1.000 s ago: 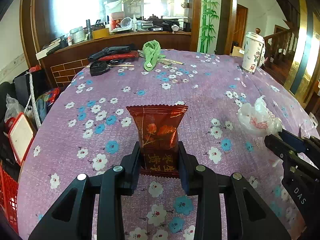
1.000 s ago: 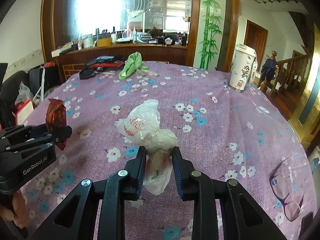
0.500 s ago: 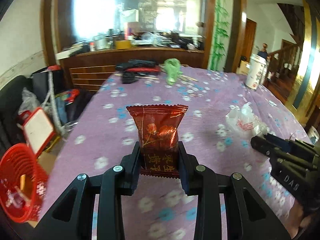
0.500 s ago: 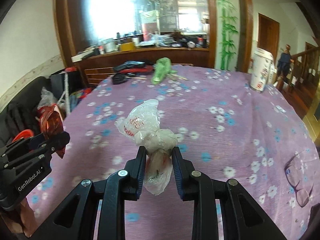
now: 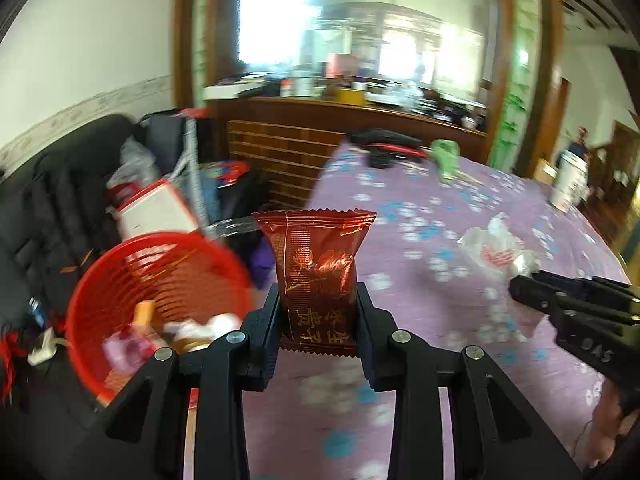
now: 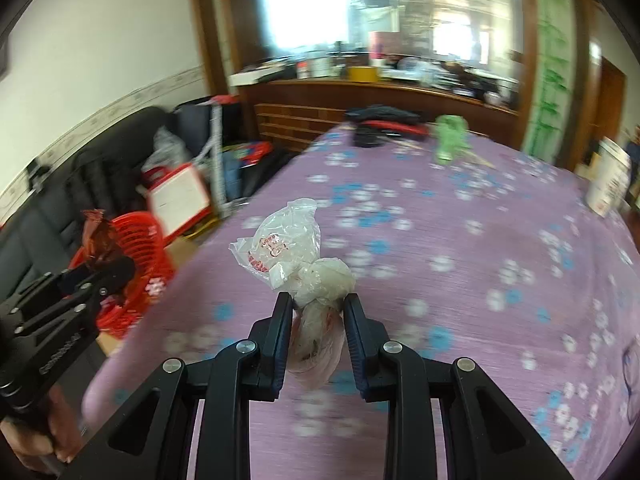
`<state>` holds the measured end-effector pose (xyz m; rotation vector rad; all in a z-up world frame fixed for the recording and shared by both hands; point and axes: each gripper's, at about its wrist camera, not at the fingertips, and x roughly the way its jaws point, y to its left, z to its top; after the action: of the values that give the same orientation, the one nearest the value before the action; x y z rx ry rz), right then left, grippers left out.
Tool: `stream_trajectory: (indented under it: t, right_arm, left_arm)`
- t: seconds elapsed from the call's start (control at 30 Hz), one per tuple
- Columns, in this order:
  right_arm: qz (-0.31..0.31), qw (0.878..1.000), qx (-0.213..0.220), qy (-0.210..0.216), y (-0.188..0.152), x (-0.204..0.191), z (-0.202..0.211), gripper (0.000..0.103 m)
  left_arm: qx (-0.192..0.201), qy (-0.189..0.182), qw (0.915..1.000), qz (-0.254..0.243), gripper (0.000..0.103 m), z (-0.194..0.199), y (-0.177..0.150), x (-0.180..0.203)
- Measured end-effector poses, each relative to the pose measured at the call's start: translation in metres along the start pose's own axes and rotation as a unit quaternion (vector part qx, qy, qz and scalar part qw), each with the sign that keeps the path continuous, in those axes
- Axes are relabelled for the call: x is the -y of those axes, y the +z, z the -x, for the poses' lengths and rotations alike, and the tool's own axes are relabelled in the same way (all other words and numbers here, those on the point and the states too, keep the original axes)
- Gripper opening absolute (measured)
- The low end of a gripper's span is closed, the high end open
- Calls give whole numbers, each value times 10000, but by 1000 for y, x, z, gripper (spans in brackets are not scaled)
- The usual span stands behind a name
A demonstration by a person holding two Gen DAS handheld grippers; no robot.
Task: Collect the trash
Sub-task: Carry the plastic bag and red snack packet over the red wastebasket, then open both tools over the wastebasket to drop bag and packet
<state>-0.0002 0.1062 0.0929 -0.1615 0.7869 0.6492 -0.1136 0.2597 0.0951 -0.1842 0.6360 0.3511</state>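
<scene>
Our left hand-held gripper (image 5: 318, 316) is closed on a red snack packet (image 5: 316, 268), held upright above the worktop (image 5: 440, 312) edge, just beside the red basket (image 5: 160, 280) that stands lower on the left with some trash inside. Our right hand-held gripper (image 6: 316, 332) clamps a crumpled white plastic bag (image 6: 296, 256) over the flowered purple cloth. We see a green cloth (image 6: 450, 140) at the far side.

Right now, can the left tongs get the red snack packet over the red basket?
Probably yes. The left tongs grip the red snack packet beside the table's edge; the red basket sits open just left, nothing between.
</scene>
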Motion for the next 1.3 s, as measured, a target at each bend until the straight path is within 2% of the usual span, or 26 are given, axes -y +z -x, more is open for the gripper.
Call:
stream_trajectory:
  t: [0.17, 0.33, 0.5, 0.93, 0.97, 1.0, 1.03, 1.07, 1.23, 1.3]
  right_arm:
    - [329, 9984, -132, 440, 12, -59, -12, 29]
    - [615, 9947, -302, 761, 22, -112, -32, 29]
    - [765, 9914, -469, 956, 34, -154, -55, 29]
    - [555, 9899, -575, 1170, 57, -191, -101, 31]
    - [592, 9896, -566, 1182, 57, -193, -105, 40]
    - [633, 9905, -555, 1083, 57, -194, -107, 44]
    - [626, 9913, -514, 1039, 56, -193, -106, 47]
    - [609, 9914, -484, 1057, 55, -191, -105, 47]
    - [388, 9926, -358, 1095, 54, -167, -89, 47]
    - [348, 9938, -293, 1017, 51, -156, -80, 50]
  left_arm:
    - [-81, 370, 9980, 515, 32, 3, -9, -71]
    - [-177, 680, 9937, 876, 32, 1, -16, -125]
    - [-218, 759, 9918, 1006, 32, -7, -19, -145]
    - [-219, 810, 9921, 936, 32, -23, -17, -154]
    - [-210, 808, 9921, 941, 35, -24, -16, -154]
    - [-207, 820, 9919, 948, 47, -25, -16, -154]
    - [-191, 836, 9916, 969, 55, -25, -16, -154]
    - [-155, 844, 9913, 993, 65, -24, -16, -155]
    - [-37, 870, 9914, 980, 70, -16, -19, -153]
    - [50, 889, 9909, 1009, 76, -10, -21, -151]
